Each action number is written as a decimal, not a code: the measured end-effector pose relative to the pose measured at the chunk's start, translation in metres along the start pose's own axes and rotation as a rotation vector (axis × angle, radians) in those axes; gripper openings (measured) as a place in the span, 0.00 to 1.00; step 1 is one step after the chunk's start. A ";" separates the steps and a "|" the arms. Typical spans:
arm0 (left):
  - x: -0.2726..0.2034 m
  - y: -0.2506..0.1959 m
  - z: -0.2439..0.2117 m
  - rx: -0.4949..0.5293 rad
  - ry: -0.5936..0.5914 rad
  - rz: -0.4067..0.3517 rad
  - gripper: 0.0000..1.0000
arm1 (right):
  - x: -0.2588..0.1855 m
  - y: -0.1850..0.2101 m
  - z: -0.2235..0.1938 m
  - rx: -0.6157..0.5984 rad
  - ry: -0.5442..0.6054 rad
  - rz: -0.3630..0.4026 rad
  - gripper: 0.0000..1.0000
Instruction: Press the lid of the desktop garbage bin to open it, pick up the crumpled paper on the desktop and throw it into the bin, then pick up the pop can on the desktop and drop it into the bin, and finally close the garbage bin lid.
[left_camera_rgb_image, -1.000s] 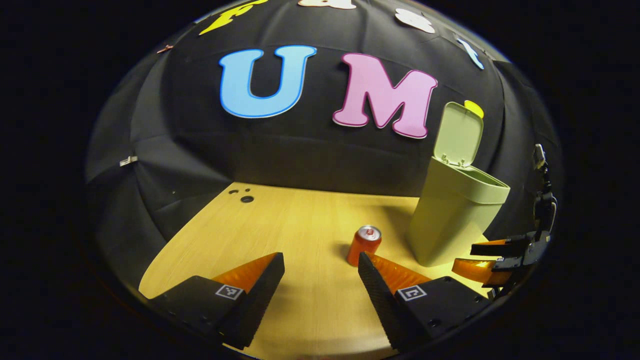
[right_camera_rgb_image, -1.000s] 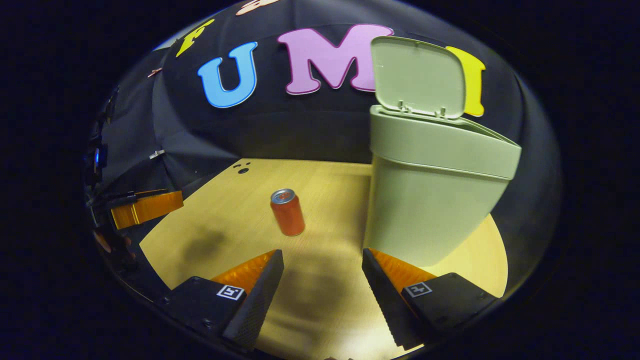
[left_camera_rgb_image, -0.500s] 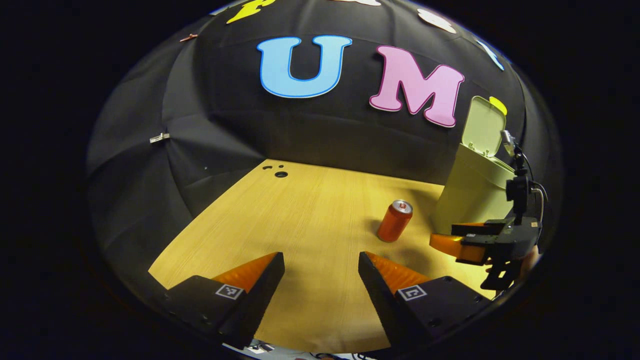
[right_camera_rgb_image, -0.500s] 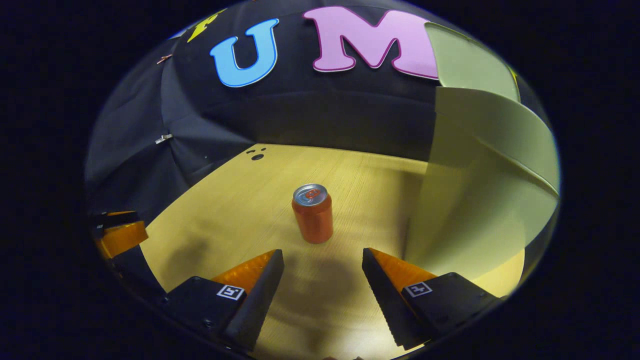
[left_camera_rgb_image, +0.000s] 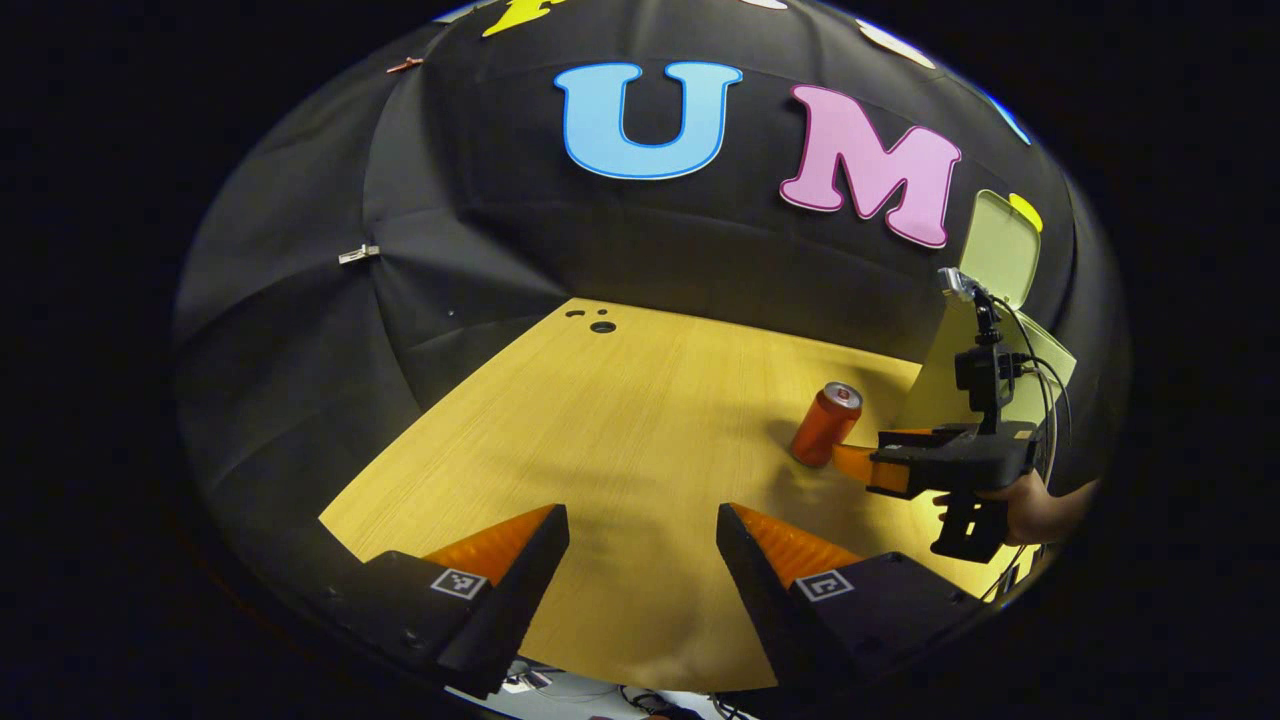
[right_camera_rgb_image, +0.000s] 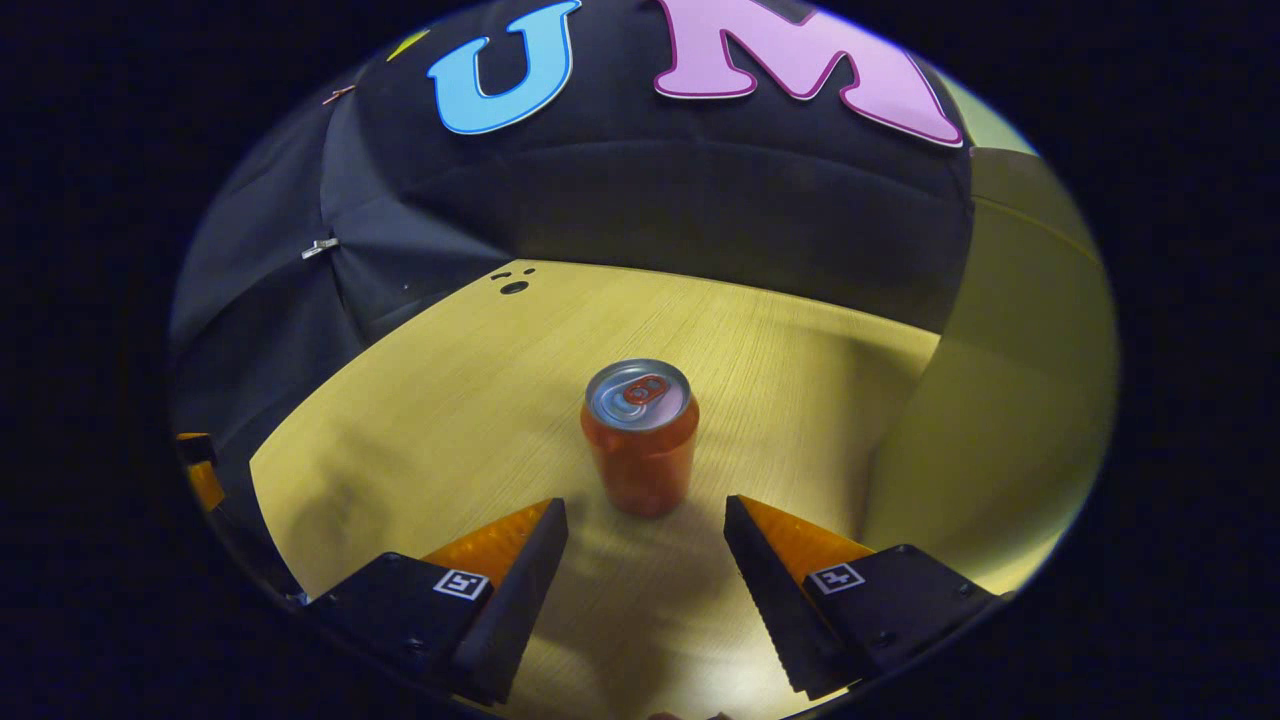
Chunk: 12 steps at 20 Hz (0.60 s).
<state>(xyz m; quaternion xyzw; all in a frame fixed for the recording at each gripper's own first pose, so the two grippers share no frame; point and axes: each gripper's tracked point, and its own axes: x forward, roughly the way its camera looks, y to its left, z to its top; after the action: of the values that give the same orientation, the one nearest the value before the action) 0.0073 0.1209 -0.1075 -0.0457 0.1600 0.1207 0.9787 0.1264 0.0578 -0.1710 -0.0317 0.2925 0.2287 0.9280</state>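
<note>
Right gripper (right_camera_rgb_image: 645, 515) — fingers spread wide with nothing between them, low over the desktop (right_camera_rgb_image: 420, 400), tips just short of the pop can (right_camera_rgb_image: 640, 435). In the left gripper view this gripper (left_camera_rgb_image: 850, 462) stands at the far right, held by a hand (left_camera_rgb_image: 1030, 505), its forward finger just beside the can's base; contact cannot be told.

Pop can (left_camera_rgb_image: 827, 424) — orange, upright on the desktop, silver top with the tab showing, centred ahead of the gap between the right gripper's fingers.

Left gripper (left_camera_rgb_image: 642, 515) — fingers spread wide, empty, above the near part of the desktop (left_camera_rgb_image: 600, 440), well apart from the can.

Garbage bin (right_camera_rgb_image: 1010, 380) — pale green, standing on the desktop just right of the can in the right gripper view, its wall close at the edge. In the left gripper view the bin (left_camera_rgb_image: 940, 385) sits behind the right gripper, its lid (left_camera_rgb_image: 1000, 245) tilted up and open.

Desktop — light wood grain, with a round hole (left_camera_rgb_image: 602, 327) and two smaller ones near the far corner.

Booth wall (left_camera_rgb_image: 500, 220) — black cloth rising behind the desktop, a small clip (left_camera_rgb_image: 357, 254) on a fold at left.
</note>
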 end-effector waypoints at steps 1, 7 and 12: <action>0.001 0.002 -0.002 -0.002 0.005 0.009 0.96 | 0.004 0.000 0.000 0.000 0.004 -0.002 0.99; 0.003 0.003 -0.010 -0.028 0.028 0.038 0.96 | 0.033 -0.002 0.003 -0.001 0.020 -0.013 0.99; 0.008 -0.001 -0.013 -0.023 0.042 0.046 0.96 | 0.050 -0.009 0.010 0.027 0.014 -0.022 0.99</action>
<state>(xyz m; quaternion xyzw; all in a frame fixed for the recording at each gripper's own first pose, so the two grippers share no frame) 0.0110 0.1202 -0.1228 -0.0560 0.1803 0.1441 0.9714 0.1721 0.0719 -0.1911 -0.0239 0.3015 0.2145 0.9287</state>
